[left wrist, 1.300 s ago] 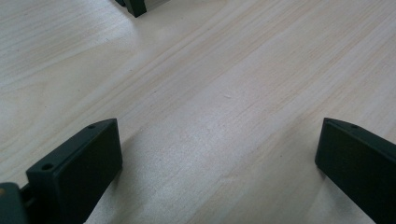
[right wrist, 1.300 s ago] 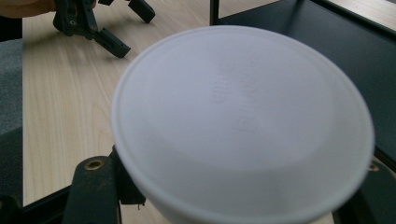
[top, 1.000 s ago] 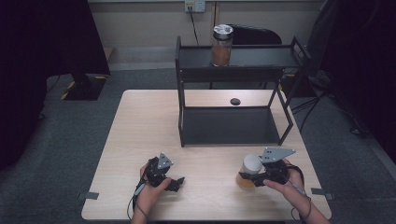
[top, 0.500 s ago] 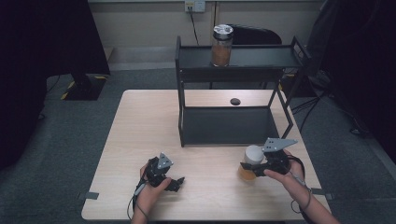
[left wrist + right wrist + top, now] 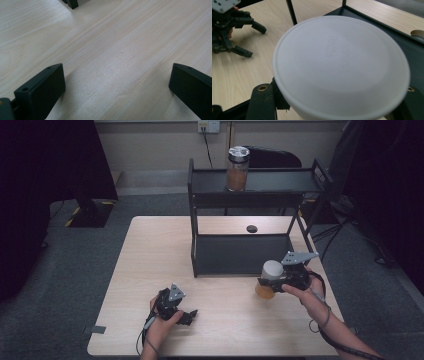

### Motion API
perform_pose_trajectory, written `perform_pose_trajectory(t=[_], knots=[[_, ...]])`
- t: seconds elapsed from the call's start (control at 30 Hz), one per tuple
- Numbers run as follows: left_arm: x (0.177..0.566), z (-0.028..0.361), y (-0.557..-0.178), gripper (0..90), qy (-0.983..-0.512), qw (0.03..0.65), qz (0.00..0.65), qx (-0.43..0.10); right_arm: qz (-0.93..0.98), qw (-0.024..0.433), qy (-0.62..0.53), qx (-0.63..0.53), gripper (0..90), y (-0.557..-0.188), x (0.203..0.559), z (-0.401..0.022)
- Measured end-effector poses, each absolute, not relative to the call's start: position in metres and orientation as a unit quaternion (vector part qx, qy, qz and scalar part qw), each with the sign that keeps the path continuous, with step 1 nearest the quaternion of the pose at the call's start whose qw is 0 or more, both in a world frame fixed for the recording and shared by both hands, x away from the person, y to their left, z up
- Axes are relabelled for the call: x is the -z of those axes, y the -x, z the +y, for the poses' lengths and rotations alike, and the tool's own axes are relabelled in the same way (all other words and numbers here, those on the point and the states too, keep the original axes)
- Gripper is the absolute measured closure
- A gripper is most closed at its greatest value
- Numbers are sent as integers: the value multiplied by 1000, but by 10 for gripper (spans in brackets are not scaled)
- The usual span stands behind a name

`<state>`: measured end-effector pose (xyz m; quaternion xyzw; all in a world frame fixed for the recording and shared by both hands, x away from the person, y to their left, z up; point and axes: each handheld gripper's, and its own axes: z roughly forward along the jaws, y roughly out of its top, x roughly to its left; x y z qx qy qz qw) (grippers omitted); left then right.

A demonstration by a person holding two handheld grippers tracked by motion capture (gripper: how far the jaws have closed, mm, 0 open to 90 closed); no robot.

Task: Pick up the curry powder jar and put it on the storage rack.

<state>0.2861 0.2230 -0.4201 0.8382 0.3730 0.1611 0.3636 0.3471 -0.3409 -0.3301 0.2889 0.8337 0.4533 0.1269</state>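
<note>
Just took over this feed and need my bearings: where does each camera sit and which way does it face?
High view: above the near table edge, looking forward and down; both forearms show.
Left gripper view: on the left gripper, facing bare tabletop; jaws apart.
Right gripper view: on the right gripper, facing the white-lidded jar it clamps.
Shared: that jar, the black shelf.

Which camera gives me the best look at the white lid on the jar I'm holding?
The right gripper view: the white lid is close and seen from above. The high view shows it small, with the right tongs around the jar.
</note>
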Motion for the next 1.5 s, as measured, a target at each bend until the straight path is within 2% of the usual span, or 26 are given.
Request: perform_pose_trajectory(t=[0.77,1.5], knots=[[420,223,-286,0,-838,364,373,-161,815,147,-320,-460,349,-385,297,-344],[420,223,-286,0,-839,363,373,-161,817,172,-324,-445,348,-405,242,-347]])
